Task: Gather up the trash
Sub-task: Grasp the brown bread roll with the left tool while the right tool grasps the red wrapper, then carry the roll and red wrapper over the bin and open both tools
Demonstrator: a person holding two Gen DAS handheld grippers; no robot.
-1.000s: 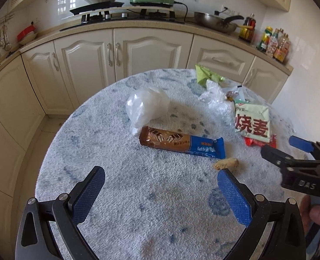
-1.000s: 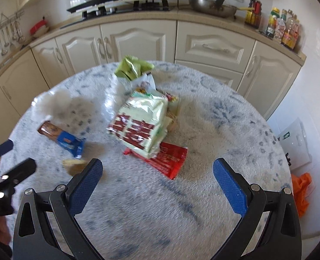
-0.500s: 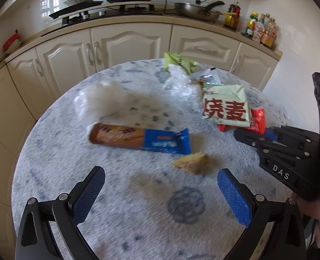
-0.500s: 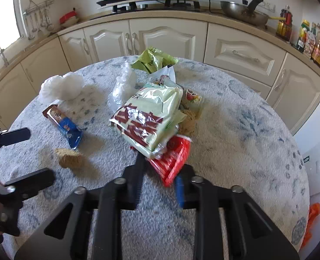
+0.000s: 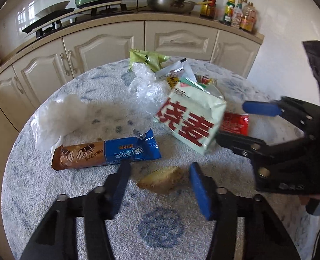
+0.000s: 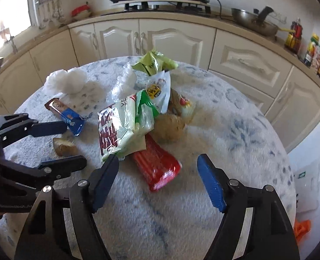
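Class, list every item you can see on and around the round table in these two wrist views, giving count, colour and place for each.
Biscuit pack: 1, brown and blue, table's left.
Ginger piece: 1, tan, between the left gripper's fingers.
Larger ginger root: 1, tan, behind the big bag.
Big snack bag: 1, pale green, red characters, centre.
Red wrapper: 1, partly under that bag.
Green packet: 1, far edge.
Clear plastic bags: 2, whitish, left and centre.
Table: 1, blue-flecked white cover.
Wok: 1, steel, counter.
Left gripper: closing around the small ginger.
Right gripper: opening, red wrapper between its fingers.
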